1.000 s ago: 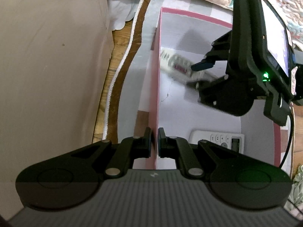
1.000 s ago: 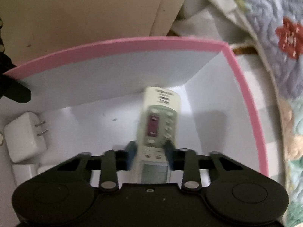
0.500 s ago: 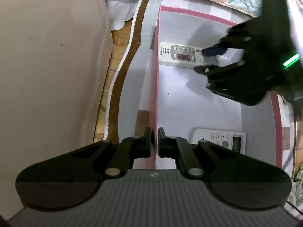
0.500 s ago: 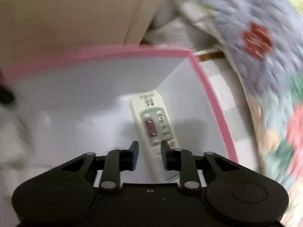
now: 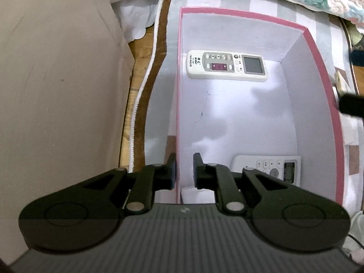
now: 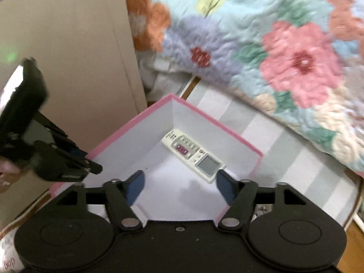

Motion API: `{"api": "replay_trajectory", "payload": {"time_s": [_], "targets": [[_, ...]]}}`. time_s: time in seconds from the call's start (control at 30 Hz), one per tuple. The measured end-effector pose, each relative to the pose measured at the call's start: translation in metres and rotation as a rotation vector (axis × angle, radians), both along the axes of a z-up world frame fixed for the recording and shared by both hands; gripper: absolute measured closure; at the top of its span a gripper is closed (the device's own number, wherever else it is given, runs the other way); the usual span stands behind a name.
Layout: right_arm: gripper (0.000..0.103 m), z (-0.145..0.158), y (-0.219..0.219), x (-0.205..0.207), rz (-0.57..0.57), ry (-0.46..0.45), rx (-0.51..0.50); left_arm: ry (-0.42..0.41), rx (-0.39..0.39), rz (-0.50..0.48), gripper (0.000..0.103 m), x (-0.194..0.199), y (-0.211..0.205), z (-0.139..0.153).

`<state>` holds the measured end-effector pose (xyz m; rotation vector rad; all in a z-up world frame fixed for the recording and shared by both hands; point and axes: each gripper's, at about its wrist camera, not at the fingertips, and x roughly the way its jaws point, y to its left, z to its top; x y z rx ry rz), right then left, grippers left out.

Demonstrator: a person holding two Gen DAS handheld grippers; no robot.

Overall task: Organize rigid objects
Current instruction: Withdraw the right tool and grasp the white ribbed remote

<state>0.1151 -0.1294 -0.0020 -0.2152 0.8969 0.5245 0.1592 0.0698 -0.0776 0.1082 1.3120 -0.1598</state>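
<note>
Right gripper (image 6: 180,187) has just let go & opened wide, pulled up clear of the box (image 5: 317,45); remote (image 5: 226,65) now lies flat at far wall. Left gripper (image 5: 184,168), jaws just eased apart to a narrow gap, straddles box wall w/o pinching; 2nd remote (image 5: 268,167) sits at near end

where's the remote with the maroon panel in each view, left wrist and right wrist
Left wrist: the remote lies across the far end of the box floor, upper centre of the picture.
Right wrist: the remote lies diagonally in the box's far corner, centre of the picture, past the open right gripper.
Shared landmark: the pink box rim.
</note>
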Motion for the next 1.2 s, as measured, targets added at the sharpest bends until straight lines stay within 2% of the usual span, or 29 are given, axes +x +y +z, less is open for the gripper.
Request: {"api": "replay_trajectory", "payload": {"time_s": [0.07,0.13,0.2,0.3,0.6,0.73,0.83,1.07,1.13,1.2], "targets": [[0.010,0.006,-0.011,-0.010,-0.069,-0.036,0.031,0.012,-0.006,0.007,0.085,0.002,-0.001,0.000],[0.010,0.006,-0.030,-0.013,-0.172,-0.014,0.068,0.013,0.008,-0.002,0.085,0.001,-0.004,0.001],[0.010,0.002,-0.052,-0.014,-0.225,0.015,0.106,0.009,0.021,-0.008,0.085,-0.001,-0.005,0.002],[0.010,-0.009,-0.080,-0.020,-0.287,0.037,0.109,-0.004,0.045,-0.014,0.088,-0.003,-0.007,0.002],[0.011,-0.072,-0.164,-0.047,-0.491,0.132,0.246,-0.059,0.154,-0.044,0.096,-0.011,-0.019,0.002],[0.011,-0.096,-0.172,-0.052,-0.517,0.169,0.192,-0.064,0.153,-0.031,0.097,-0.012,-0.018,0.000],[0.014,-0.112,-0.175,-0.051,-0.533,0.201,0.195,-0.041,0.155,-0.028,0.097,-0.011,-0.018,-0.005],[0.016,-0.133,-0.162,-0.037,-0.513,0.183,0.058,-0.012,0.136,-0.020,0.097,-0.012,-0.013,-0.008],[0.027,-0.142,-0.157,-0.025,-0.515,0.197,0.005,-0.017,0.137,-0.018,0.097,-0.012,-0.014,-0.008],[0.033,-0.149,-0.158,-0.017,-0.547,0.189,-0.020,-0.026,0.143,-0.018,0.097,-0.013,-0.014,-0.008]]}}
